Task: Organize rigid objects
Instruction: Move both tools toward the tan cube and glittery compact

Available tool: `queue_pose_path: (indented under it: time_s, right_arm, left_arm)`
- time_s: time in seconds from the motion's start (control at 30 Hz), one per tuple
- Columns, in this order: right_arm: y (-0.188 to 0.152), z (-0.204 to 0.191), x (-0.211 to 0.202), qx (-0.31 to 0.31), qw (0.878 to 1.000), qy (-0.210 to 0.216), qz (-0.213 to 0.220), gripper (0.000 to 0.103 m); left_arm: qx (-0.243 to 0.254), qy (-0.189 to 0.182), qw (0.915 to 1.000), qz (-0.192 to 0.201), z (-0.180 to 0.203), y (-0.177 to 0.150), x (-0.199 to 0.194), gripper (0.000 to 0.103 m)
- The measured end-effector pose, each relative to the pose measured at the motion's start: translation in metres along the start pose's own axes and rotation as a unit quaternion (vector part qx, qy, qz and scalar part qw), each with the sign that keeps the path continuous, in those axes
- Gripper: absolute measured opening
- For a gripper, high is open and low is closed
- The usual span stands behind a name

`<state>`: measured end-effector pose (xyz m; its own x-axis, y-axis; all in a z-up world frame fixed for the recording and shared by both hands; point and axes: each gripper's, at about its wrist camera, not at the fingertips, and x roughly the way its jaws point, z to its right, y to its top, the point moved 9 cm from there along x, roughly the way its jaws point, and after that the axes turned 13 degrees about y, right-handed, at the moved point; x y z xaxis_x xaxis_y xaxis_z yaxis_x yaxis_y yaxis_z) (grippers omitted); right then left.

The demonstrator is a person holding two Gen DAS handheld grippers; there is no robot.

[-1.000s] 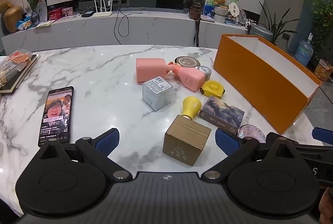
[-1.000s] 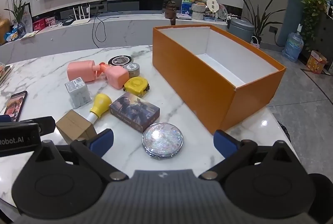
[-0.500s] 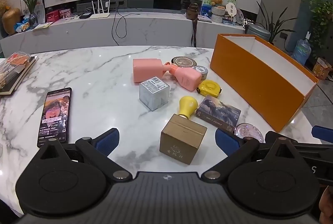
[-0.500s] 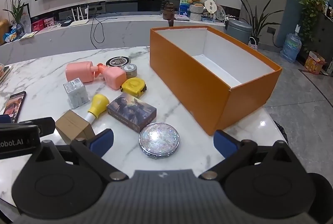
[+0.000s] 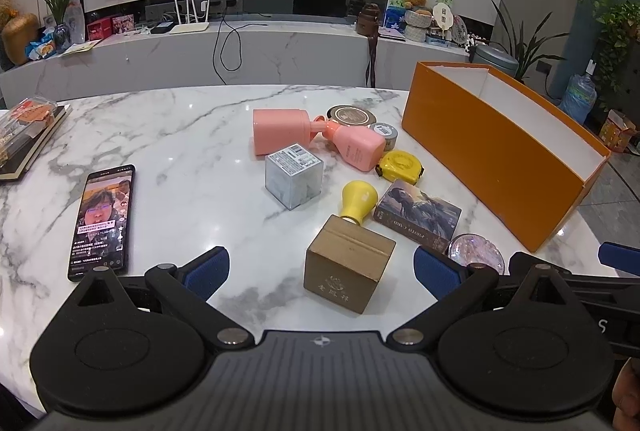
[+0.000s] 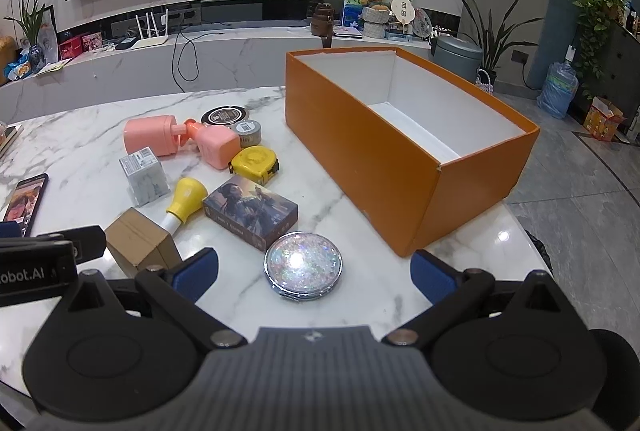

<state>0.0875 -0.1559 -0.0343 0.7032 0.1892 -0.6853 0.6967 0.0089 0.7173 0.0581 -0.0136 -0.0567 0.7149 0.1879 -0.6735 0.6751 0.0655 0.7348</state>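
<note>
An empty orange box stands on the marble table at the right. Left of it lie a glittery round compact, a card box, a yellow tape measure, a yellow bulb, a brown cardboard cube, a grey cube, two pink containers and two round tins. My left gripper is open, with the brown cube between its fingers. My right gripper is open just in front of the compact.
A phone with a lit screen lies at the table's left. A stack of books and a packet sits at the far left edge. The table's right edge drops to the floor beyond the orange box.
Both grippers have moved slightly forward toward the objects. The brown cube and the compact now sit closer to the fingers. Nothing was grasped.
</note>
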Motion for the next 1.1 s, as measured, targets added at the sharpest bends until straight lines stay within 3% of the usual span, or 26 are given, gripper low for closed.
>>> queue_pose_path:
  time_s: [0.4, 1.1]
  right_arm:
    - [0.009, 0.016, -0.003, 0.009, 1.0, -0.025, 0.007, 0.1]
    - [0.007, 0.016, 0.003, 0.008, 1.0, -0.026, 0.0, 0.1]
  left_arm:
    - [0.023, -0.021, 0.9994, 0.013, 0.022, 0.017, 0.0, 0.103]
    - [0.019, -0.021, 0.9996, 0.004, 0.019, 0.012, 0.008, 0.103]
